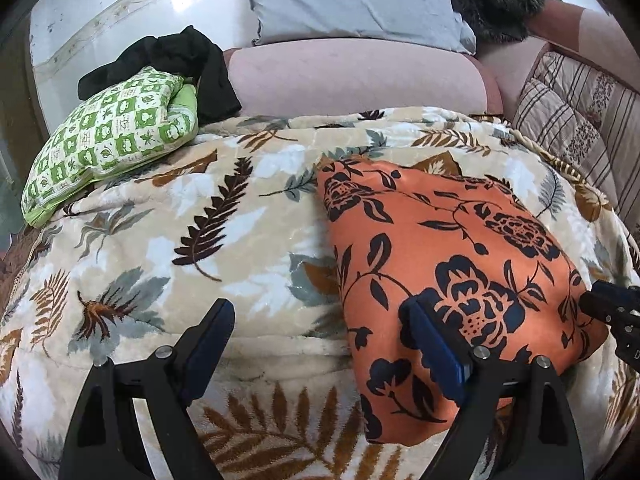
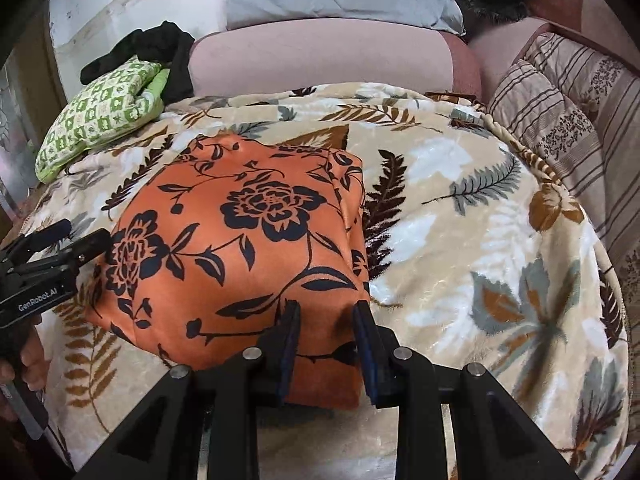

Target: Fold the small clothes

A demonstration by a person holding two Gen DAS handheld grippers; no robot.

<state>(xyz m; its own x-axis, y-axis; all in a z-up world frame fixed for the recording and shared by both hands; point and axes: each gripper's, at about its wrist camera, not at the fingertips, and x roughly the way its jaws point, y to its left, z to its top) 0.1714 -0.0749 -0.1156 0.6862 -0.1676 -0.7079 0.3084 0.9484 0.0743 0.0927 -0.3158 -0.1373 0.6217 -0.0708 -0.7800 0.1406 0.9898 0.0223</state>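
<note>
An orange garment with dark blue flowers (image 1: 440, 240) (image 2: 240, 240) lies folded into a rough square on a leaf-patterned blanket (image 1: 160, 240) (image 2: 460, 240). My left gripper (image 1: 320, 312) stands wide open across the garment's near left edge, one finger over the cloth and the other over the blanket; the right wrist view shows it (image 2: 82, 232) at that left side. My right gripper (image 2: 327, 310) hovers over the near right corner, its jaws a narrow gap apart with flat orange cloth showing between them, not pinched. Its tip (image 1: 612, 308) appears at the left wrist view's right edge.
A green checkered pillow (image 1: 108, 140) (image 2: 100, 116) with black clothing (image 1: 180, 56) on it lies at the back left. Behind the blanket are a pink sofa cushion (image 1: 352, 76) and a grey pillow (image 1: 352, 0). A striped quilt (image 1: 580, 120) borders the right. A hand (image 2: 32, 356) holds the left gripper.
</note>
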